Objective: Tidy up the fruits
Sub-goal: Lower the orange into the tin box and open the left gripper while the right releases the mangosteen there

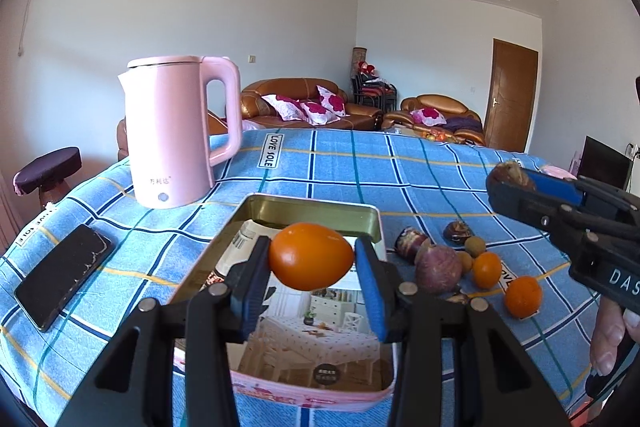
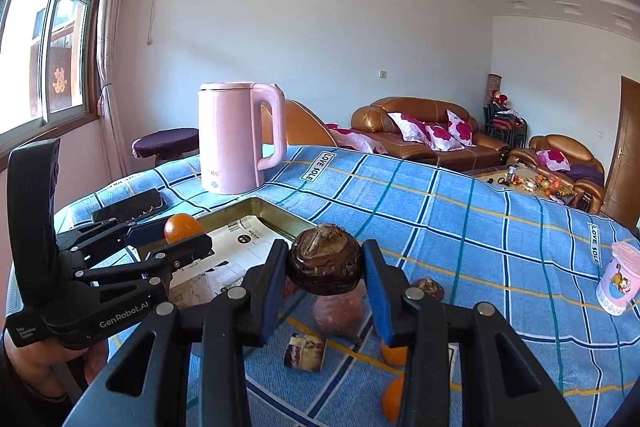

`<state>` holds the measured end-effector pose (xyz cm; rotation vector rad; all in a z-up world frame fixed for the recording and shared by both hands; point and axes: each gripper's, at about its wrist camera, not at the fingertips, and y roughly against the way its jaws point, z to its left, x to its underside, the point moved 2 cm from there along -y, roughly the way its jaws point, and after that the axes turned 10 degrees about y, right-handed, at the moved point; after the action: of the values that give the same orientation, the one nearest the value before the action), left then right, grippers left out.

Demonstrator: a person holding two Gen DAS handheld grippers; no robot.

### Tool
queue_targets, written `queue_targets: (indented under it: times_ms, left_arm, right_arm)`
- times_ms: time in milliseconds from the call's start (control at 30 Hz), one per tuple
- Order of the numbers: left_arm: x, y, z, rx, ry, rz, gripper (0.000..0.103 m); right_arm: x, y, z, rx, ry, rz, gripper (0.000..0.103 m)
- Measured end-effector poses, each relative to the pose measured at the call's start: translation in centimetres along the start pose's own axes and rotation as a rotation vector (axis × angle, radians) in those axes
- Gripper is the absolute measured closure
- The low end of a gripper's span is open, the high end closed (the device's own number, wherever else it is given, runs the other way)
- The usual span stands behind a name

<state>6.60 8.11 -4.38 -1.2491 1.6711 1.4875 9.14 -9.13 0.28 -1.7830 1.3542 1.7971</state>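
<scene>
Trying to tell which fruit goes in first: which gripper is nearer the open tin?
Left. The left gripper holds its orange above the tin; the right gripper sits beside it, over the loose fruit.

Right gripper (image 2: 325, 269) clamped on a dark brown, wrinkled fruit (image 2: 325, 264), held above the blue checked cloth (image 2: 480, 227). Left gripper (image 2: 176, 235) at left, gripping an orange (image 2: 182, 227) over the open tin (image 2: 264, 213). Pink kettle (image 2: 236, 139) far behind.
</scene>
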Motion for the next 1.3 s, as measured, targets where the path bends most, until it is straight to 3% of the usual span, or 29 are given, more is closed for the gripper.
queue_targets:
  times_ms: [467, 1300]
  left_arm:
    - [-1.2, -3.2, 2.4, -0.042, -0.013, 0.075, 0.059]
    - [-1.4, -6.2, 3.8, -0.092, -0.035, 0.148, 0.059]
  right_arm:
    - [-1.9, -5.9, 2.1, -0.047, 0.025, 0.059, 0.063]
    - [-0.5, -11.3, 4.7, -0.096, 0.033, 0.165, 0.063]
